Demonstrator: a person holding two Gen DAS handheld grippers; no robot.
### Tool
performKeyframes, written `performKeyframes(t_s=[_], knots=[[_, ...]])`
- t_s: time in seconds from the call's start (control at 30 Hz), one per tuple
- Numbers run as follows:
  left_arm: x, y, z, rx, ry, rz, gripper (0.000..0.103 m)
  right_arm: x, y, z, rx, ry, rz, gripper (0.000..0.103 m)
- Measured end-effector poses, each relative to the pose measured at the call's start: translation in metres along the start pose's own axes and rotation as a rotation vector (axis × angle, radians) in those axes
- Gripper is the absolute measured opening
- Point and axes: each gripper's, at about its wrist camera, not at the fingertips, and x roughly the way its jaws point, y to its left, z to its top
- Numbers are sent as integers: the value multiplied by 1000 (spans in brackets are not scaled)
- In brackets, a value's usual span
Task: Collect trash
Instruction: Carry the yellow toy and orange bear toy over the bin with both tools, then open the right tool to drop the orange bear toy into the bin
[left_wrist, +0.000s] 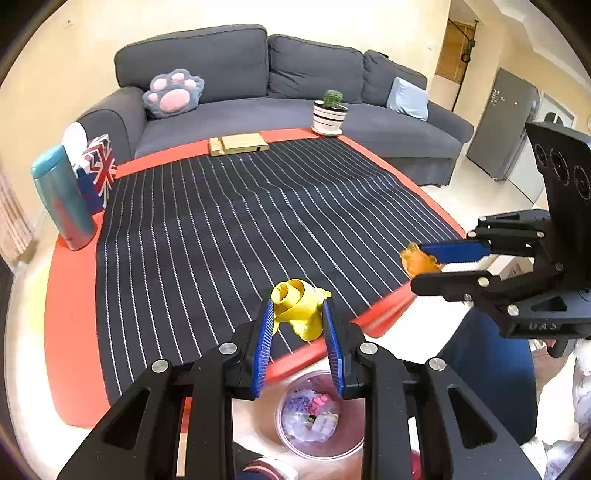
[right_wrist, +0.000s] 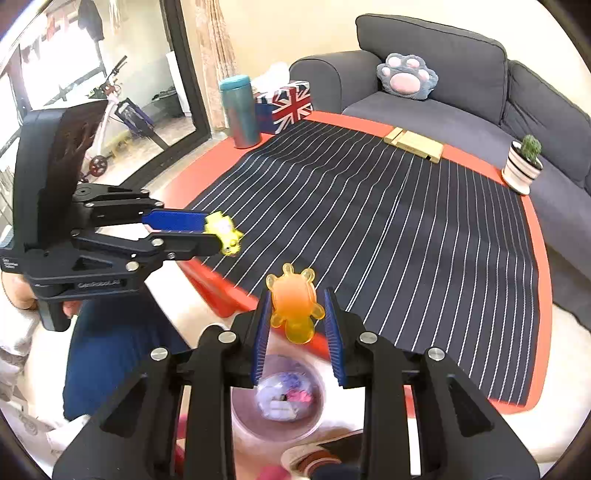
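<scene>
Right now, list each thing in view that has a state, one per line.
Left gripper: shut on yellow toy, lifted.
Right gripper: shut on orange toy, lifted.
Trash bin: open, on the floor, partly filled.
Tissue box: tissue sticking out.
Cactus pot: upright.
Teal tumbler: upright, lid on.

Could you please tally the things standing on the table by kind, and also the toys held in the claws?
Toys in claws: 2, yellow and orange
Flask: 1
Tissue box: 1
Wooden stand: 1
Potted cactus: 1
Total: 6
</scene>
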Motion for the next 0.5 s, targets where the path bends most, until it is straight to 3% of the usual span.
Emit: performKeyframes(t_s=[0.27, 0.5], knots=[[-15, -21, -28, 6, -2, -25, 27, -11, 24, -47, 8, 23, 48, 28], [-21, -30, -45, 4, 7, -41, 27, -7, 30, -66, 20, 42, 73, 28]])
